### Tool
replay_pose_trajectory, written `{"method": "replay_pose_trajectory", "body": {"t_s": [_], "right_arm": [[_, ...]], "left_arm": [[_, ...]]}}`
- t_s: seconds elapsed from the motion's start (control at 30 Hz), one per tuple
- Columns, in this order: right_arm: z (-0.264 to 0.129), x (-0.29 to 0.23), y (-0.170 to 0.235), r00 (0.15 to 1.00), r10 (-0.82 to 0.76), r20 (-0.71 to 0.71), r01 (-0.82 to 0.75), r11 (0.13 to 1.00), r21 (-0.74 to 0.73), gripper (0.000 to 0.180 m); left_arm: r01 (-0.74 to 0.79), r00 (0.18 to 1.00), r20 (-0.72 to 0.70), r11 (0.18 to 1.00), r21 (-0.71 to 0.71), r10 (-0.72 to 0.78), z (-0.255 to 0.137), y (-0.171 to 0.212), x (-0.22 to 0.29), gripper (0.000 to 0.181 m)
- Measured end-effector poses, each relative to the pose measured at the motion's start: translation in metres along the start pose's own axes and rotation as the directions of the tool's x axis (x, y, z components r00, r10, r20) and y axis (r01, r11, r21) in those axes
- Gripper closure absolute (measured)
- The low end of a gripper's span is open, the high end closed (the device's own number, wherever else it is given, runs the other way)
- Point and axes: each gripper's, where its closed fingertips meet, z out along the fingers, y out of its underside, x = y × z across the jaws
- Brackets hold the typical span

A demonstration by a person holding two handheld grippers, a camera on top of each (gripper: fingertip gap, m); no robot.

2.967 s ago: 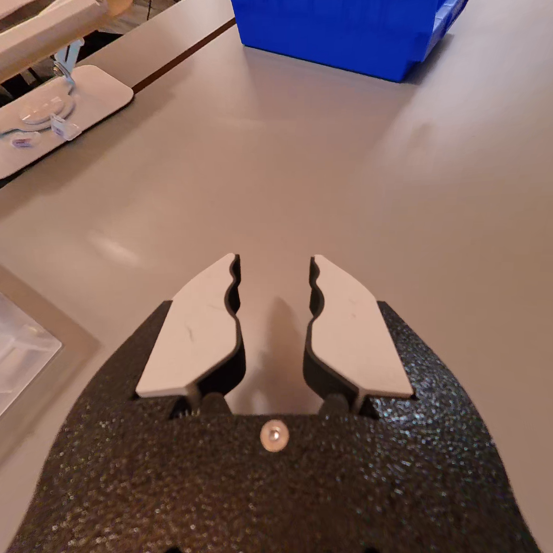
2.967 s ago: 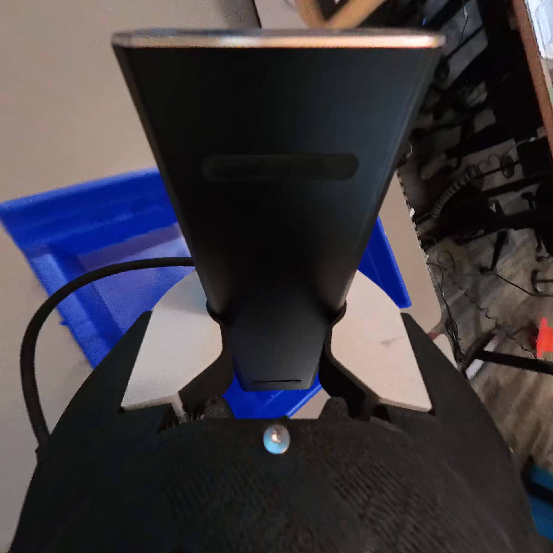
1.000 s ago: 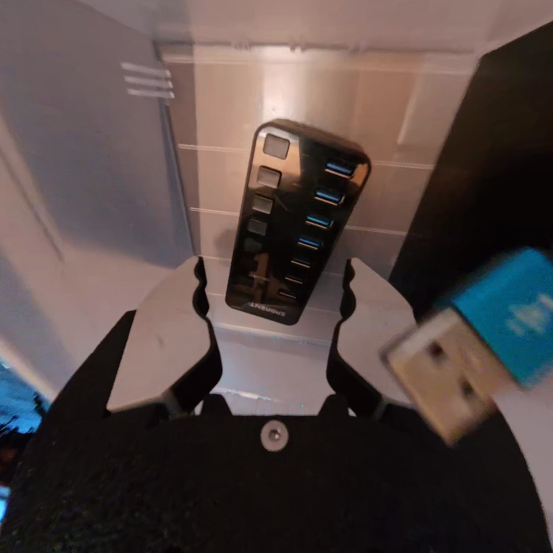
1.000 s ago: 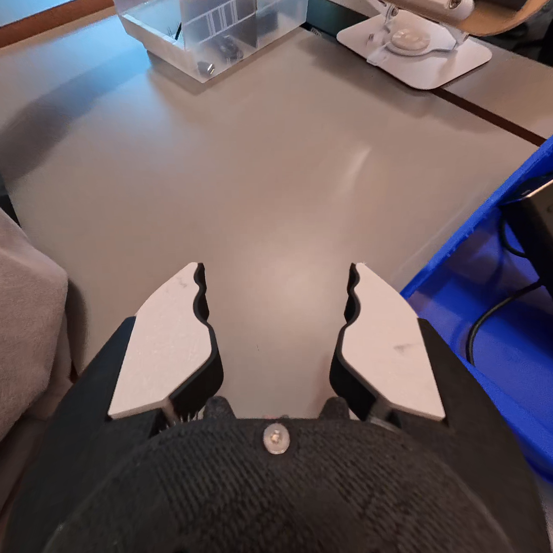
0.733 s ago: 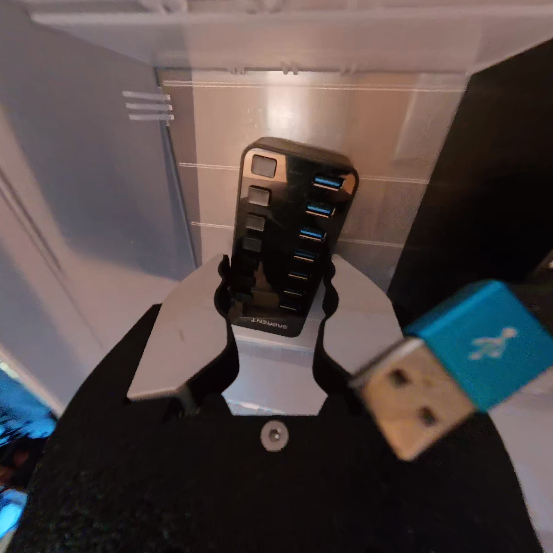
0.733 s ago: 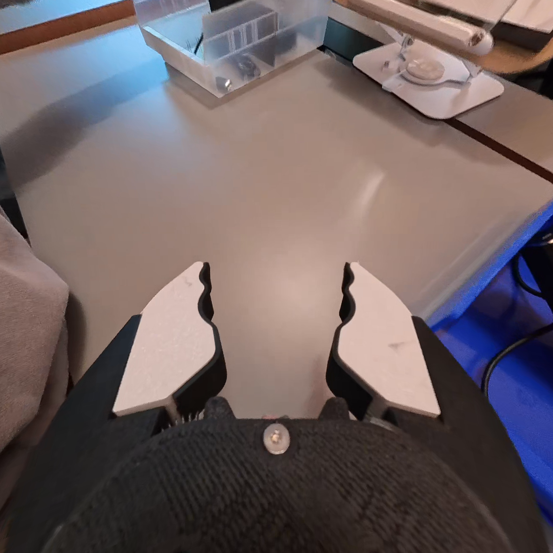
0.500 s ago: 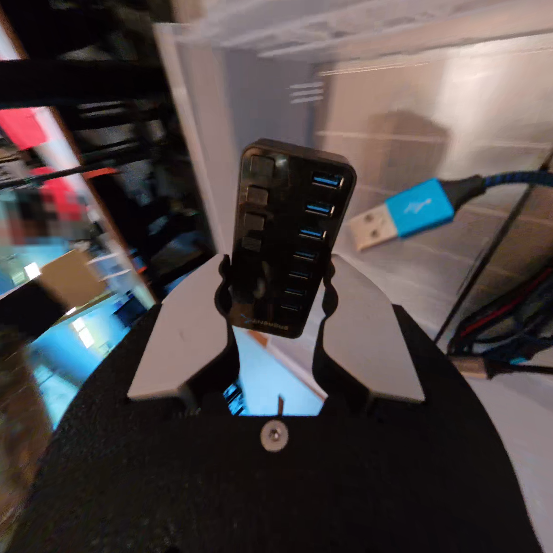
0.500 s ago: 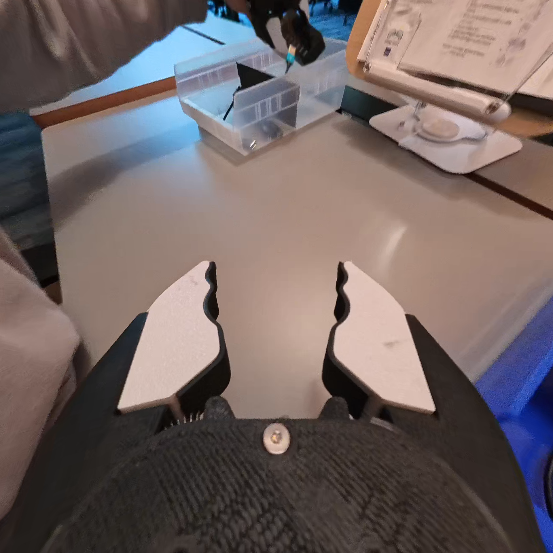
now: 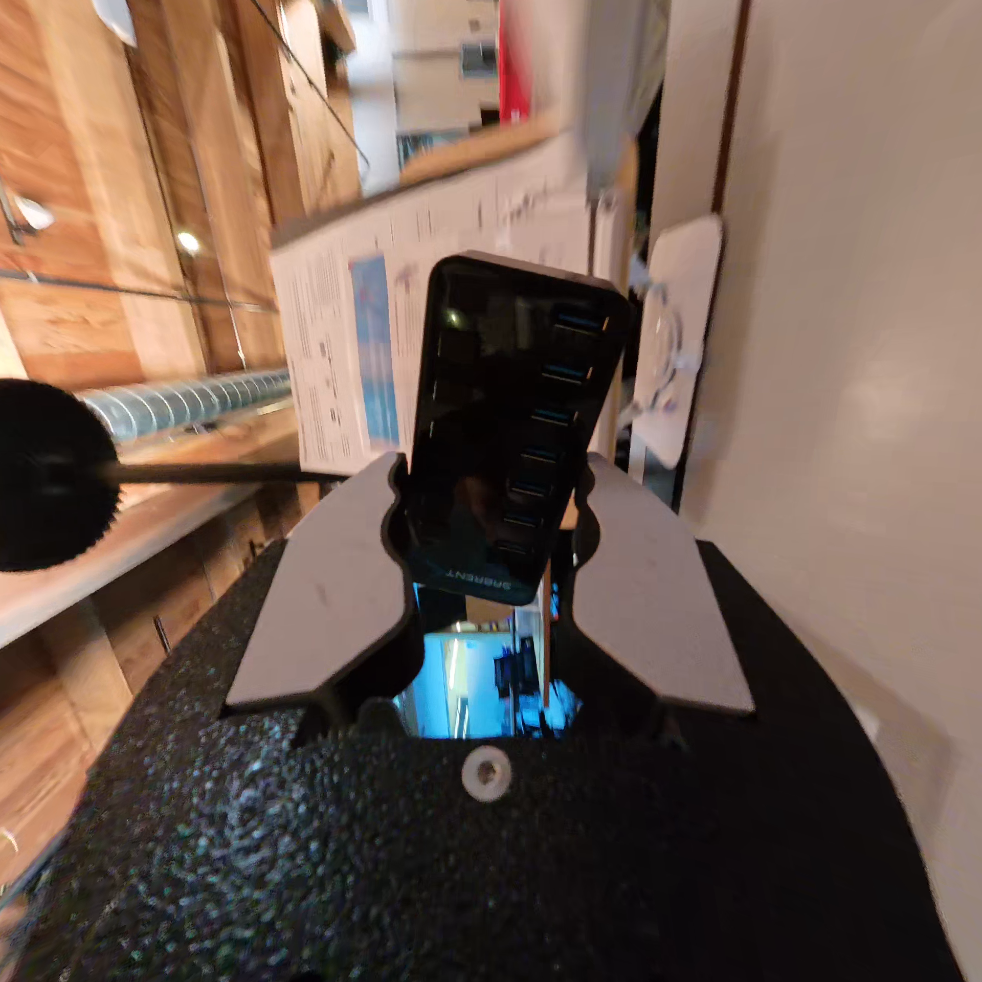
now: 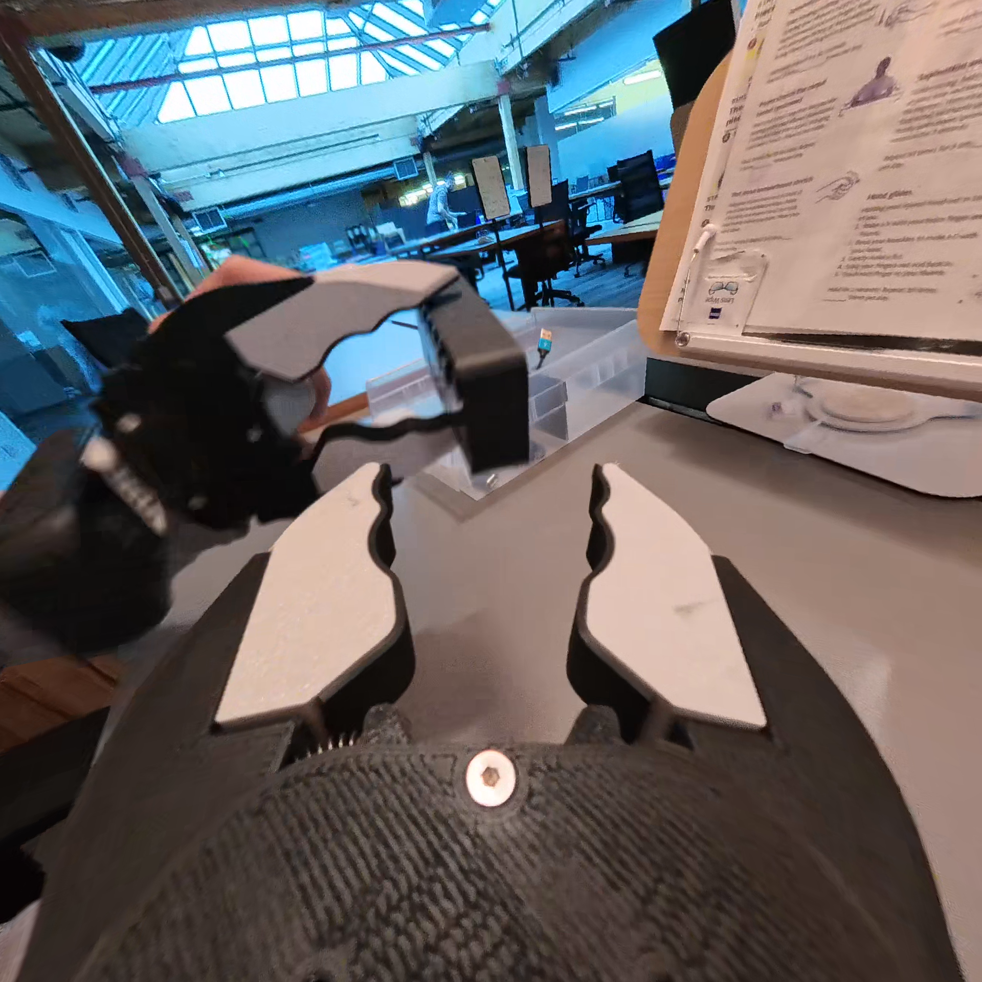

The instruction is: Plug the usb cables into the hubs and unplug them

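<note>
Left gripper (image 9: 486,494) first: we've got it clamped on the black hub (image 9: 510,425), pinching its lower end so the row of blue ports runs up toward 12 o'clock. In the right wrist view that same hub (image 10: 481,382) hangs in the air at about 10 o'clock, over the grey table (image 10: 797,558). Right gripper (image 10: 489,518) is spread wide with nothing in it. USB cable (image 10: 545,340), blue plug, pokes out of the clear bin (image 10: 584,366) up at 12. We reckon we're at the setup step, nothing plugged yet. Next we'd need the hub down steady, then the right claw goes for that plug.
</note>
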Motion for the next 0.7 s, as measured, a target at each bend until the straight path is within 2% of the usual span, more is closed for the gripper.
{"method": "replay_pose_trajectory", "body": {"t_s": [0.03,0.1,0.17,0.2,0.27,0.4,0.47,0.5,0.53,0.57,0.6,0.63,0.67,0.7], "right_arm": [[0.0,0.002,0.005,1.0,-0.009,-0.016,0.009,1.0,-0.016,0.113],[-0.003,0.003,0.014,1.0,-0.029,-0.009,0.028,0.998,-0.048,0.117],[-0.009,-0.004,0.023,0.996,-0.07,0.056,0.074,0.994,-0.075,0.145],[-0.013,-0.008,0.023,0.992,-0.098,0.083,0.103,0.993,-0.059,0.151],[-0.02,-0.007,0.025,0.988,-0.119,0.096,0.126,0.99,-0.065,0.152],[-0.033,-0.007,0.016,0.986,-0.116,0.117,0.116,0.993,0.007,0.152],[-0.04,-0.001,0.006,0.989,-0.132,0.071,0.128,0.99,0.058,0.152],[-0.045,0.003,0.002,0.987,-0.152,0.044,0.149,0.986,0.075,0.152],[-0.049,0.007,-0.003,0.983,-0.182,0.013,0.18,0.979,0.093,0.152],[-0.053,0.012,-0.006,0.975,-0.222,-0.033,0.224,0.969,0.108,0.152],[-0.057,0.016,-0.009,0.961,-0.267,-0.078,0.274,0.955,0.112,0.151],[-0.059,0.017,-0.01,0.94,-0.321,-0.113,0.333,0.936,0.113,0.151],[-0.059,0.016,-0.009,0.916,-0.375,-0.141,0.391,0.914,0.112,0.151],[-0.058,0.015,-0.007,0.896,-0.413,-0.163,0.432,0.897,0.099,0.151]], "left_arm": [[-0.002,1.0,0.018,0.999,0.041,0.001,-0.006,-0.018,0.006,0.12],[0.002,1.0,0.019,0.996,0.095,-0.004,-0.017,-0.044,0.017,0.121],[0.027,1.0,0.012,0.991,0.132,-0.028,-0.023,-0.063,0.023,0.121],[0.025,1.0,0.015,0.988,0.154,-0.028,-0.025,-0.07,0.025,0.121],[0.033,0.999,0.009,0.985,0.169,-0.035,-0.026,-0.077,0.027,0.12],[0.142,0.989,-0.002,0.959,0.244,-0.146,-0.029,-0.091,0.021,0.117],[0.373,0.927,-0.061,0.895,0.246,-0.37,-0.031,-0.089,0.012,0.107],[0.531,0.847,-0.119,0.815,0.234,-0.518,-0.033,-0.084,0.008,0.099],[0.71,0.705,-0.19,0.676,0.197,-0.684,-0.034,-0.079,0.006,0.097],[0.876,0.482,-0.288,0.467,0.123,-0.827,-0.035,-0.075,0.009,0.093],[0.979,0.193,-0.392,0.202,0.02,-0.899,-0.037,-0.077,0.014,0.09],[0.992,-0.112,-0.467,-0.069,-0.106,-0.877,-0.039,-0.081,0.019,0.087],[0.922,-0.384,-0.485,-0.301,-0.243,-0.786,-0.038,-0.083,0.023,0.084],[0.808,-0.59,-0.49,-0.466,-0.362,-0.642,-0.037,-0.088,0.025,0.081]]}}
